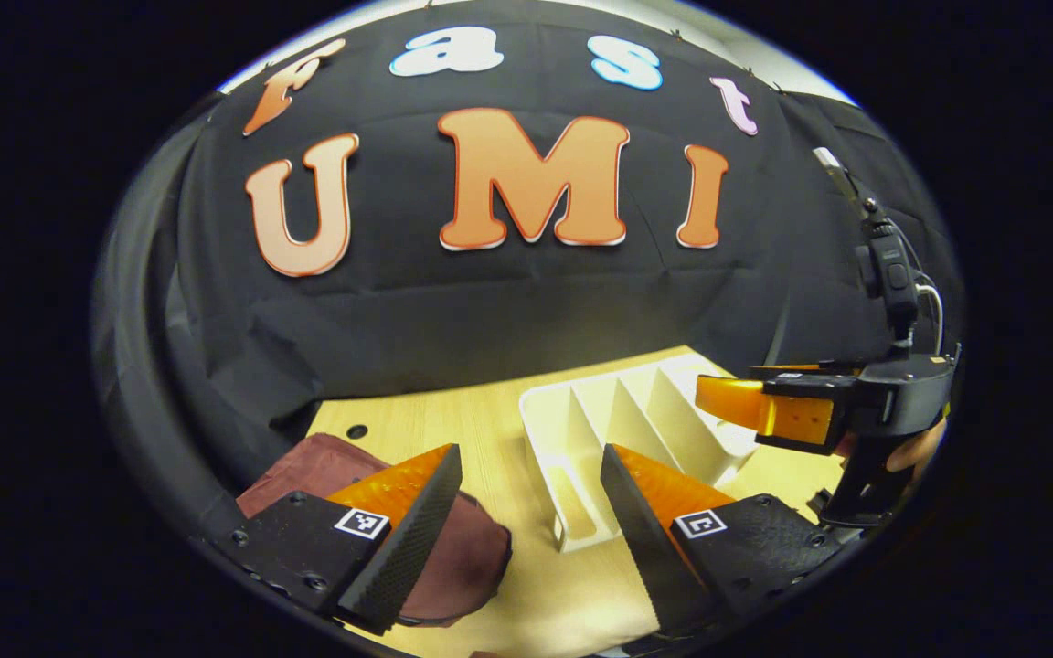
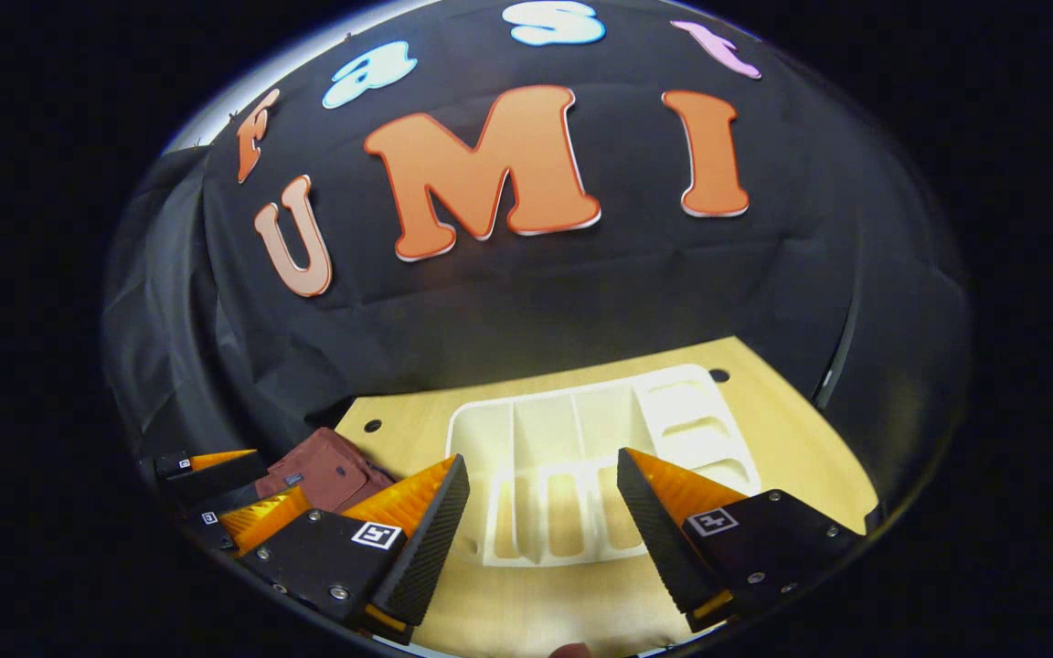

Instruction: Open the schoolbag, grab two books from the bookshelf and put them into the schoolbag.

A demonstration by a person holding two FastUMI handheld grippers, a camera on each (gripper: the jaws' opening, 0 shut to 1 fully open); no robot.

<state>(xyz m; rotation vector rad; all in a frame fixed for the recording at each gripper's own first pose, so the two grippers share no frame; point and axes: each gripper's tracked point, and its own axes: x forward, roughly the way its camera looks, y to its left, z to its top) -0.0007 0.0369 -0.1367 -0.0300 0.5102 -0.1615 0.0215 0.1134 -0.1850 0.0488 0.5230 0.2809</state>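
From the left gripper view I see the dark maroon fabric schoolbag (image 1: 453,548) slumped at the lower left of the frame, partly behind my left gripper (image 1: 531,512), whose jaws stand wide apart with nothing between them. I judge the bag soft and floppy; it will sag when lifted, so I would take it by an edge of the cloth or a zip pull, though I cannot make out a zip from here. Right of centre stands the white plastic slotted bookshelf (image 1: 581,429); its slots look bare and I can see no books. It looks stiff and light, and may slide if nudged. At the right edge of the frame hovers my right gripper (image 1: 764,407), held in a hand; in its own view its jaws gape, holding nothing. Everything sits on a pale wooden table (image 1: 453,420) with small round holes, backed by black cloth.
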